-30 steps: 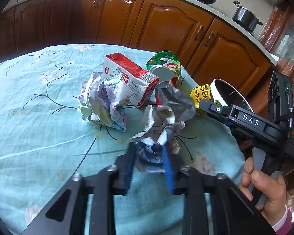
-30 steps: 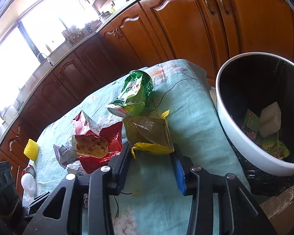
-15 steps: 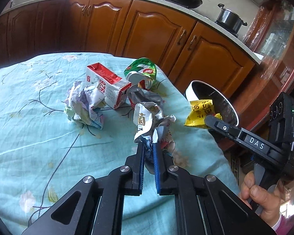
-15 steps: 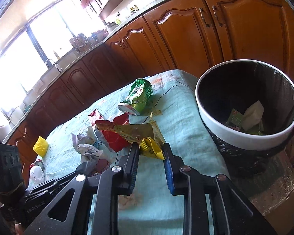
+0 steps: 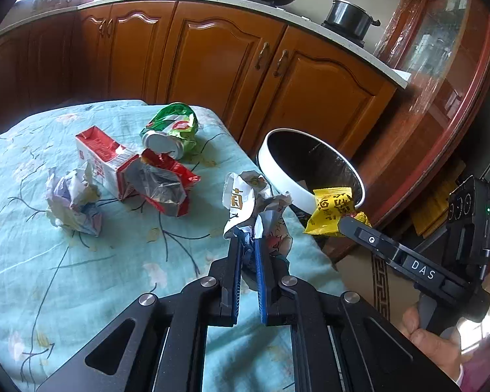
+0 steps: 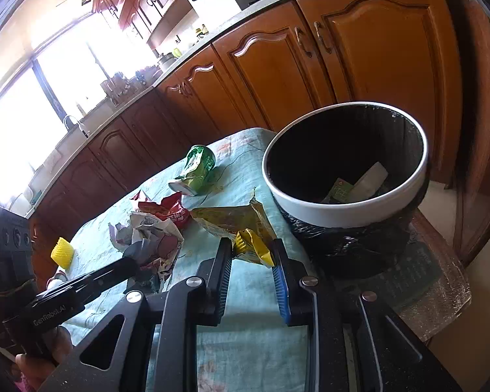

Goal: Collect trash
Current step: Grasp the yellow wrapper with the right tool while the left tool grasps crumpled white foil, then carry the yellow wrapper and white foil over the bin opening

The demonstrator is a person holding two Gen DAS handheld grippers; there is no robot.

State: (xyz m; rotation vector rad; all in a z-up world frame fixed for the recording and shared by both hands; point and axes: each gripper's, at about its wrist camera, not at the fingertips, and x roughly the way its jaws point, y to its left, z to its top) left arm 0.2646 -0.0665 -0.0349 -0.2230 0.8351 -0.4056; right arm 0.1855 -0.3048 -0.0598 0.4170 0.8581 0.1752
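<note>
A table (image 5: 65, 277) with a blue cloth is seen by brown cupboards. Crumpled paper (image 5: 251, 205) is pinched in the left gripper (image 5: 247, 245). A yellow wrapper (image 6: 245, 228) is squeezed by the right gripper (image 6: 252, 253), beside the bin (image 6: 343, 209)

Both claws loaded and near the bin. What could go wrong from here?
1. The left claw pinches only the lower edge of the crumpled paper; the loose bulk above could tear free before reaching the bin.
2. The right claw grips the yellow wrapper by one corner, so it may slip.
3. Both head for one bin and might collide at its rim.
</note>
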